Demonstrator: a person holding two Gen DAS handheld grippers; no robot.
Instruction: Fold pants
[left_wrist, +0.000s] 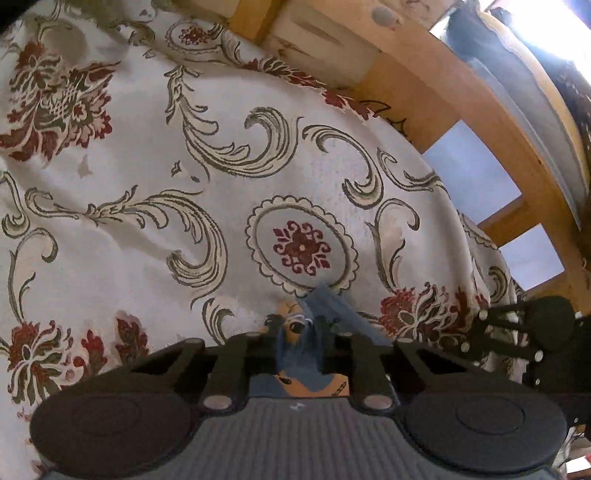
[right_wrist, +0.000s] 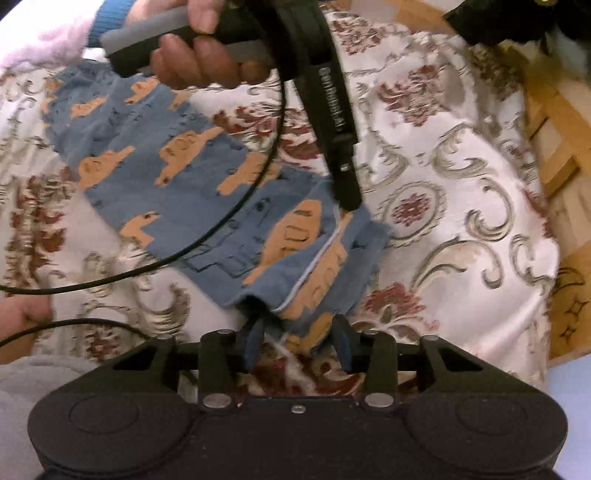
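Blue fabric printed with orange vehicles fills the gap between the left gripper's (left_wrist: 308, 325) black fingers (left_wrist: 325, 332) at lower centre of the left wrist view; the jaws are drawn close together and pinch a bunched corner of the pants (left_wrist: 325, 310), which pokes up just past the tips. Beyond that corner, the white bedspread (left_wrist: 147, 147) with grey scrolls and dark red flowers spreads over most of the frame. A wooden bed frame (left_wrist: 436, 85) curves along the upper right. Part of the other gripper's black linkage shows at the right edge.

In the right wrist view, the right gripper (right_wrist: 301, 332) sits at lower centre, its blue-padded fingers (right_wrist: 255, 338) parted moderately, with the near edge of the pants (right_wrist: 207, 192) lying between and over the tips. Whether the pads actually press the cloth, I cannot tell. The pants stretch from there toward the upper left of the frame, lying mostly flat on the bedspread (right_wrist: 461, 177), with a lighter seam line running near the closer end. The left gripper (right_wrist: 347, 206) reaches down from the top centre, its tip touching the cloth's right edge, held by a hand (right_wrist: 195, 59) with a blue cuff. A black cable (right_wrist: 221, 229) loops across the pants toward the left edge.
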